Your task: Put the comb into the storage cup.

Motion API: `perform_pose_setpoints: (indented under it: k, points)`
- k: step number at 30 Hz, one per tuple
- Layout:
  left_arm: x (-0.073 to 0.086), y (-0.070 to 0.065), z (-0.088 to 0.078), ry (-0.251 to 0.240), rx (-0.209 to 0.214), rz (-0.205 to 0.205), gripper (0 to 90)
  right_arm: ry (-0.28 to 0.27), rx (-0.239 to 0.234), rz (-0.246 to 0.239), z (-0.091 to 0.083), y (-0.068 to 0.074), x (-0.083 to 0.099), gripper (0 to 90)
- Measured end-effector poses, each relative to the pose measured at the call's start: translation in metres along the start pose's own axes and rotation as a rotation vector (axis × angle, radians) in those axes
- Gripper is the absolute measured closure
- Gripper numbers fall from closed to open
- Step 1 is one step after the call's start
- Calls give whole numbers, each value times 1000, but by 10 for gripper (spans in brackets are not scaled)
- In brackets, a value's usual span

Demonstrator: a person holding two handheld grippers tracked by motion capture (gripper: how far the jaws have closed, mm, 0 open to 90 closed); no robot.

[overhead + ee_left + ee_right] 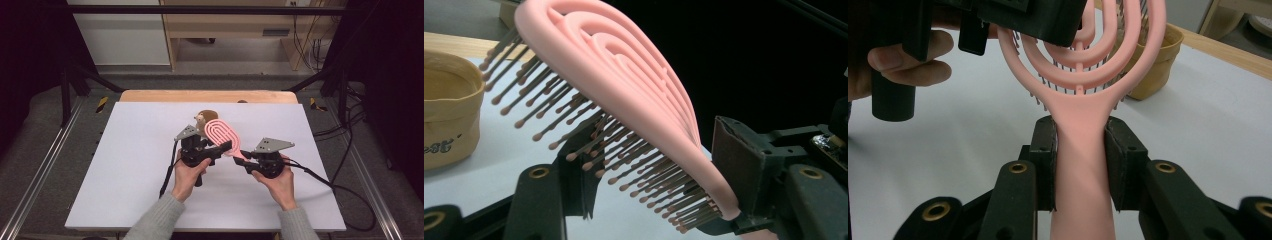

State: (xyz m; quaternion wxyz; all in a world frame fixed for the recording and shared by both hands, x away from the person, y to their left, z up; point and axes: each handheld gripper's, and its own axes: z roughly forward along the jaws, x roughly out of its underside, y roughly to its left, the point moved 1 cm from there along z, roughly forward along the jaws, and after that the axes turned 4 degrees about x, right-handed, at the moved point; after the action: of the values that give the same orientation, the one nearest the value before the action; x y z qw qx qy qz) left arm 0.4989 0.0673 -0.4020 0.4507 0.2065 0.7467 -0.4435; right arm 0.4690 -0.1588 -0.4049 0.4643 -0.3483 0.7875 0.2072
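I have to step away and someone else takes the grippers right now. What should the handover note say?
Right gripper: shut on the pink hairbrush handle, holding it above the table.
Left gripper: jaws straddle the brush head, one among the bristles, one at its back; a firm clamp can't be confirmed.
A tan bag stands just behind.
Done: brush lifted. Left: likely handing it over or putting it in the bag.

The only lettering is a small dark print on the tan fabric pouch [446,115], at nine o'clock in the left gripper view, cut off and unreadable.
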Motion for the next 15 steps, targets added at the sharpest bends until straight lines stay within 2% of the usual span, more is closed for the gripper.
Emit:
perform_pose_setpoints:
  k: [7, 15]
  points:
    - [0, -2, -2, -19, 8, -15, 464, -6, 2, -6, 1, 1, 1, 694]
    - [0, -7, -3, -37, 11, -12, 540, -9, 3, -6, 2, 1, 1, 698]
